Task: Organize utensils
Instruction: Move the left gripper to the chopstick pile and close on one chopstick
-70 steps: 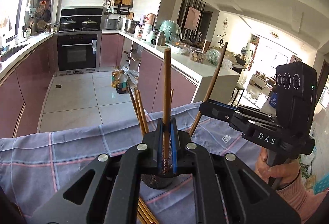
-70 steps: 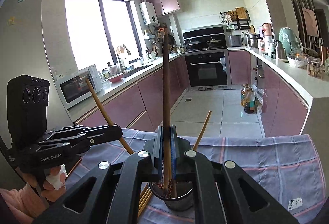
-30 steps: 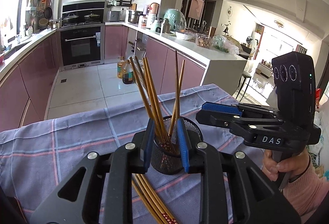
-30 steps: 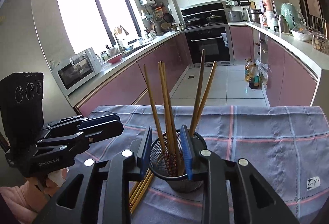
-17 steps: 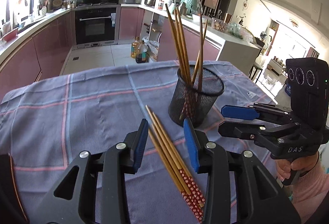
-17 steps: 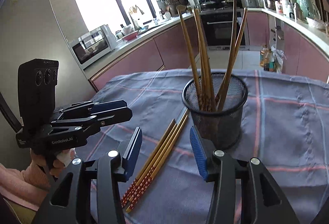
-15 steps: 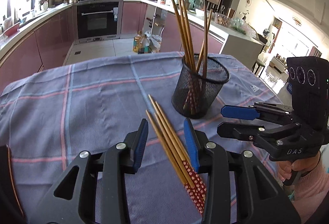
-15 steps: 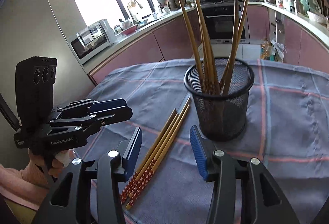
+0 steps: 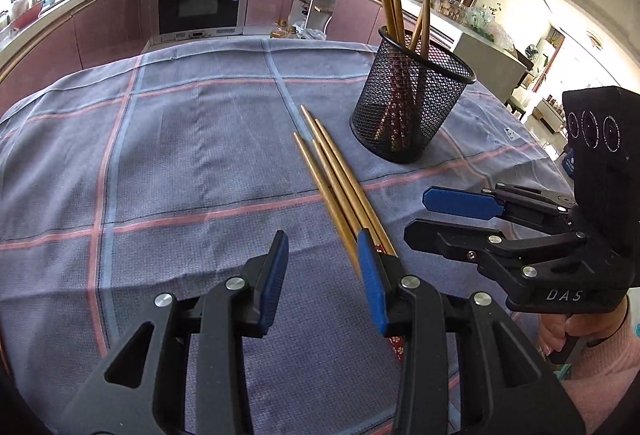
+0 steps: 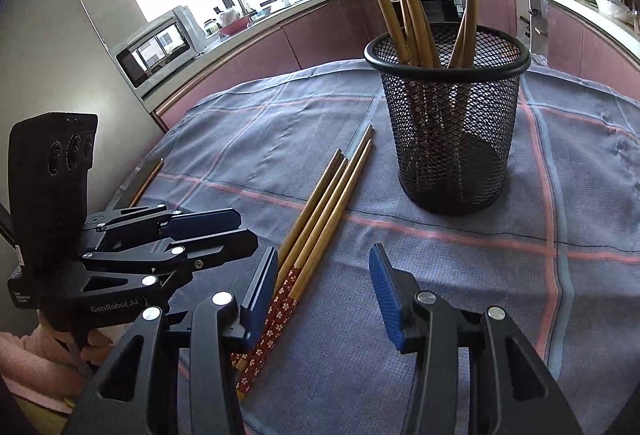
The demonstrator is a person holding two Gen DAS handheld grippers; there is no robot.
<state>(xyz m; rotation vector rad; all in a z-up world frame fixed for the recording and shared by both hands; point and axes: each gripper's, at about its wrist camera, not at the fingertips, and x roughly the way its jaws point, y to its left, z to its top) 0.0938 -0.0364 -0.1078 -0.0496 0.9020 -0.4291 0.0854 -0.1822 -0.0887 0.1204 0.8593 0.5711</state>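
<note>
A black mesh cup [image 9: 412, 103] [image 10: 452, 115] stands on the checked cloth with several wooden chopsticks upright in it. A bundle of loose chopsticks [image 9: 340, 179] [image 10: 320, 211] with red flowered ends lies on the cloth in front of the cup. My left gripper [image 9: 322, 267] is open and empty, low over the cloth, its right finger just over the bundle's near end. My right gripper [image 10: 324, 283] is open and empty, its left finger beside the bundle's red ends. Each gripper also shows in the other's view, the right gripper [image 9: 460, 211] and the left gripper [image 10: 224, 231].
The blue-grey cloth [image 9: 180, 155] covers the table. A dark flat object [image 10: 142, 179] lies at the cloth's left edge. Kitchen cabinets, an oven and a microwave [image 10: 160, 47] stand beyond the table.
Both grippers let go of chopsticks into the cup, opened, and drew back and down toward the loose bundle on the cloth.
</note>
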